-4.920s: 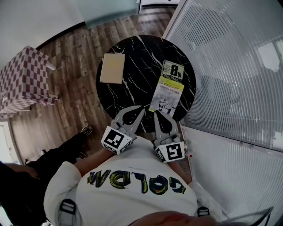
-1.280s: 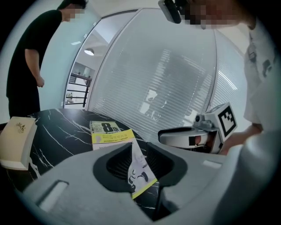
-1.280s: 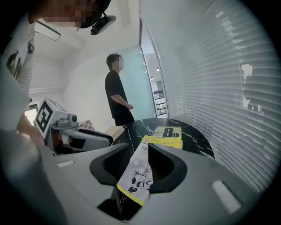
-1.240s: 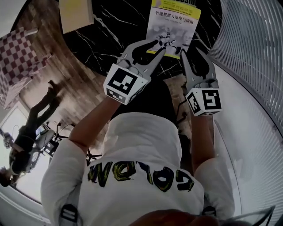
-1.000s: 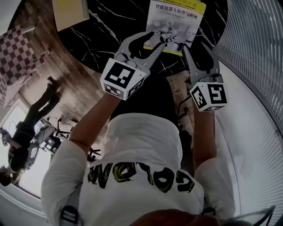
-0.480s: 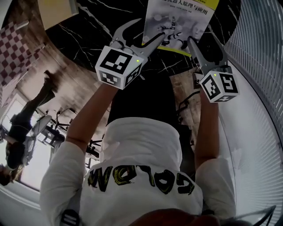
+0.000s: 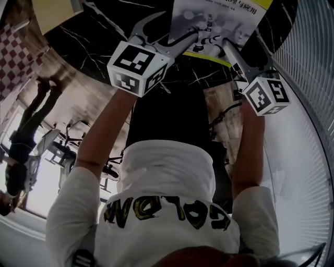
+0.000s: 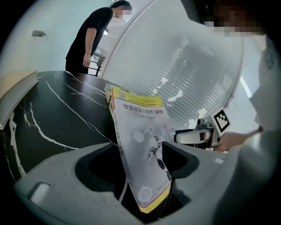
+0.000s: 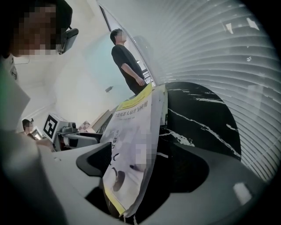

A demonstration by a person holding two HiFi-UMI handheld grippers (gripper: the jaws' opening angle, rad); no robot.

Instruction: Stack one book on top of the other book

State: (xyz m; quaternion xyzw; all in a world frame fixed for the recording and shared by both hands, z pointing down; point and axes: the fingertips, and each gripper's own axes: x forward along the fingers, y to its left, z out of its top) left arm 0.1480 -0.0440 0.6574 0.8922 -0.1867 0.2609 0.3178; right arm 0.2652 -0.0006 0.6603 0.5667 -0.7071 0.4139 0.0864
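The white-and-yellow book (image 7: 224, 15) lies at the near edge of the black marble table (image 7: 104, 31). My left gripper (image 7: 175, 28) straddles its near left corner. Its jaws are opening, with the book's edge (image 8: 142, 140) between them and a gap on one side. My right gripper (image 7: 241, 44) straddles the near right corner, jaws also opening around the book (image 9: 131, 145). Neither pair of pads presses on the cover. A tan book (image 7: 52, 10) lies at the table's far left, also visible in the left gripper view (image 8: 15, 94).
A ribbed white panel (image 7: 313, 78) curves along the table's right side. A checkered piece (image 7: 13, 57) stands on the wood floor at the left. A person (image 8: 90, 37) stands beyond the table's far side.
Both grippers have dropped and slid forward onto the book's near edge. Their jaws have spread wider. The book and table have shifted toward the top of the head view.
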